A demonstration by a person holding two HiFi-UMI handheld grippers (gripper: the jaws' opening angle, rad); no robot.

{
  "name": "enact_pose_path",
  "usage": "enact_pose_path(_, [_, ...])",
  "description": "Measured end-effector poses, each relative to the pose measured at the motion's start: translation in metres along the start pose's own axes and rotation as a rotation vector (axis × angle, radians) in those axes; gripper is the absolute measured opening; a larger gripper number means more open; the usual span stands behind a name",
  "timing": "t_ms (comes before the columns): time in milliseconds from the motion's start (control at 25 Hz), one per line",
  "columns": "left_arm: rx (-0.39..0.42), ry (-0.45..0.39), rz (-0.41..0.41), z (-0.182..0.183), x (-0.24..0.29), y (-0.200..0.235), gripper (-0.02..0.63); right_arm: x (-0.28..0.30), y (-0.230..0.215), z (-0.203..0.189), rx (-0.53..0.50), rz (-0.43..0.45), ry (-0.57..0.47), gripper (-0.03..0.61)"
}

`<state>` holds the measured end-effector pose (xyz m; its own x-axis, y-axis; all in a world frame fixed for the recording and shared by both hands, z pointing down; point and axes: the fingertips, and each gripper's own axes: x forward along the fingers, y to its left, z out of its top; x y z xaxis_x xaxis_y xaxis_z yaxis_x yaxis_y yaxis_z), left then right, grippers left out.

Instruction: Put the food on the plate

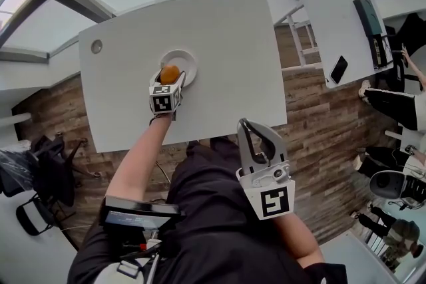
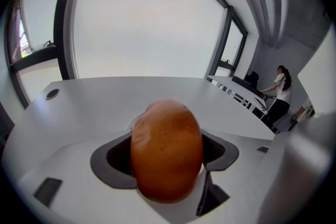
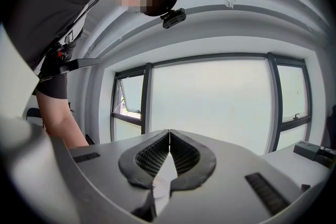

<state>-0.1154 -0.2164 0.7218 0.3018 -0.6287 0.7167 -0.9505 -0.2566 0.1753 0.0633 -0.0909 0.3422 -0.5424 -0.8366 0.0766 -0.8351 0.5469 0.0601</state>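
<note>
An orange-brown bread roll is clamped between the jaws of my left gripper, which is shut on it. In the left gripper view the roll fills the space between the jaws, hiding most of the plate behind it. The white round plate sits on the white table, and the roll hangs over its near left edge. My right gripper is held back near my lap, off the table's front edge, its tip pointing up. In the right gripper view its jaws meet at the tip with nothing held.
A small round grommet is set in the table's far left corner. A second white table at the right carries a phone and a dark device. Black chairs stand on the wood floor at left. People are at the right.
</note>
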Motion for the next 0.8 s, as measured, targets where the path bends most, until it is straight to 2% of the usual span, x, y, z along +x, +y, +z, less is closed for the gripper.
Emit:
enact_pose_path(200, [-0.005,-0.01,0.003,0.003,0.002,0.002,0.325,0.005,0.001,-0.003,0.009,0.012,0.002,0.008])
enact_pose_path(360, [-0.001,-0.009,0.001,0.002,0.003,0.003,0.325,0.018,0.016,-0.004,0.017,0.063,-0.011,0.008])
enact_pose_path(560, [-0.05,-0.012,-0.002,0.001,0.006,0.003,0.325,0.028,0.034,-0.014,0.005,0.115,0.011,0.008])
enact_pose_path(800, [-0.05,-0.011,-0.012,0.001,0.008,0.0,0.325,0.032,0.04,-0.019,0.003,0.141,0.028,0.008])
